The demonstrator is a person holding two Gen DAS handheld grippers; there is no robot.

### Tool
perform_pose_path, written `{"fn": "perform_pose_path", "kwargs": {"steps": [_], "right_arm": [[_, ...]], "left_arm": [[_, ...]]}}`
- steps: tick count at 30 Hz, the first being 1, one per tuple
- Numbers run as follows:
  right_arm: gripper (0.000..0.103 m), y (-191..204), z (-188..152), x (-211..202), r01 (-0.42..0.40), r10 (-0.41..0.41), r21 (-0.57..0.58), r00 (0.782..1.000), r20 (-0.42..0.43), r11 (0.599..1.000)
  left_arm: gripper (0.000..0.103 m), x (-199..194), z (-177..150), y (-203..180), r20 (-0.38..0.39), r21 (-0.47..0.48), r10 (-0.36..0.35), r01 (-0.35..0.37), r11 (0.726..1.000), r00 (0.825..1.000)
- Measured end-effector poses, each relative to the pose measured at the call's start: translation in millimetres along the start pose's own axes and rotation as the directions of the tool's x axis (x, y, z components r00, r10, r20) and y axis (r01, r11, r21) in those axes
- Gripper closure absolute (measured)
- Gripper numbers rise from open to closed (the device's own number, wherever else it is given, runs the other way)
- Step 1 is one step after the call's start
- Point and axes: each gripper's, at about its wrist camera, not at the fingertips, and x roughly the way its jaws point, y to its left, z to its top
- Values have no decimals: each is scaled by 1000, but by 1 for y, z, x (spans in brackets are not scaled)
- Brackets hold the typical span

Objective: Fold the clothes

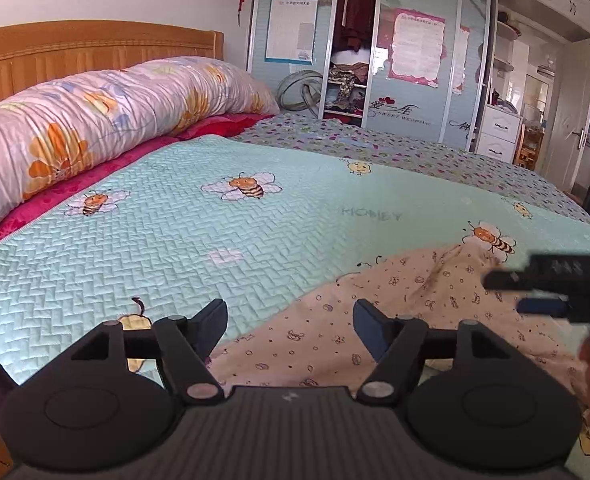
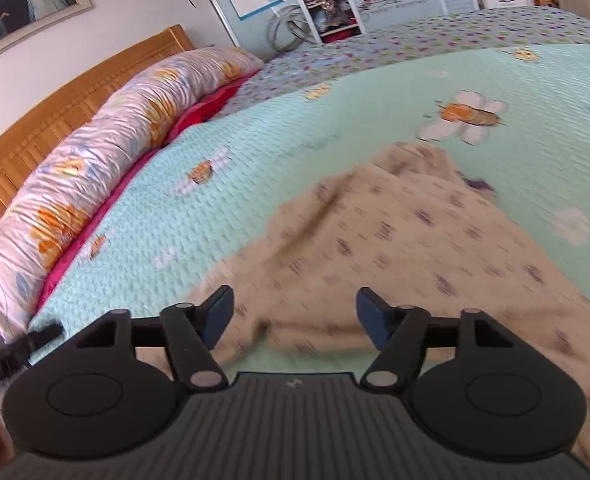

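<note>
Cream printed garment (image 2: pixel 395 248) spread loosely on the mint bee-print quilt (image 1: pixel 199 240) of the bed, rumpled, near the front edge. Left gripper (image 1: pixel 291 328) above its left border, jaws wide, nothing between them. Right gripper (image 2: pixel 295 316) over the cloth too, jaws wide and empty; blurred there, so possibly not touching the fabric. Beyond, a long floral pillow (image 1: pixel 95 120) against the wooden headboard (image 1: pixel 75 48). Further off, a wardrobe (image 1: pixel 375 52) with one door open.
</note>
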Motion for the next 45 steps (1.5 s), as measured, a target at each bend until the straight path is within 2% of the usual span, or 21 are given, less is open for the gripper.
{"fn": "perform_pose_path", "kwargs": {"steps": [3,6,7,8,9,10,12,14,16,18,21,22,25,27,29,31,33,35,38,41,45], "right_arm": [[25,4,25,60,24,-22,49,999,-35,999],[25,-1,34,121,92,-88,46,993,-78,995],[38,-1,34,138,108,-105,27,991,-85,994],[58,-2,31,150,107,-106,7,990,-96,994],[96,-2,27,156,105,-105,-5,988,-109,994],[97,-2,23,162,103,-104,-17,987,-122,995],[97,2,10,151,49,-53,-46,994,-91,998],[97,15,-5,116,-61,57,-96,997,-46,993],[97,30,-22,72,-182,180,-174,983,-27,968],[97,46,-44,27,-286,279,-258,958,-64,923],[96,52,-80,-22,-391,342,-320,918,-200,863],[94,46,-89,-30,-384,322,-321,918,-231,865],[88,18,-108,-49,-291,229,-268,944,-239,918],[87,-1,-102,-62,-250,215,-184,957,-193,950],[75,-9,-86,-77,-207,193,-151,976,-106,967],[42,-8,-65,-85,-162,161,-142,987,-24,976],[26,-6,-41,-83,-138,145,-131,988,45,982],[24,-1,-17,-64,-121,130,-123,989,66,985],[24,8,10,-19,-77,82,-118,996,44,990],[24,18,22,39,-55,47,-136,997,-62,989],[26,28,14,112,16,-52,-201,983,-175,979]], "left_arm": [[30,6,-11,-1,-43,-4,-19,19,1000,999],[30,10,-20,4,-79,-9,-27,27,1000,997],[30,12,-22,6,-88,-10,-25,24,1000,996],[30,15,-23,10,-99,-11,-20,19,1000,995],[30,16,-23,13,-105,-14,-16,15,1000,994],[30,18,-22,18,-103,-23,-11,9,1000,995],[30,20,-19,25,-96,-42,0,-4,999,995],[30,19,-17,30,-86,-58,7,-12,998,996],[30,15,-13,33,-68,-69,9,-14,997,998],[30,7,-9,33,-46,-78,6,-10,997,999],[29,-3,-7,31,-29,-73,-13,11,997,999],[28,-5,-7,30,-31,-65,-20,18,998,999],[28,-1,-13,23,-78,-54,-44,40,998,996],[28,1,-17,16,-104,-40,-72,68,997,992],[28,4,-16,1,-115,8,-115,116,993,987],[27,15,-13,-18,-145,65,-177,188,980,974],[27,30,-13,-37,-196,110,-227,251,962,954],[27,46,-19,-51,-245,117,-258,293,949,935],[27,66,-32,-67,-327,92,-292,338,937,899],[28,77,-54,-79,-393,75,-294,349,934,871],[33,73,-73,-85,-394,82,-307,366,927,866]]}}
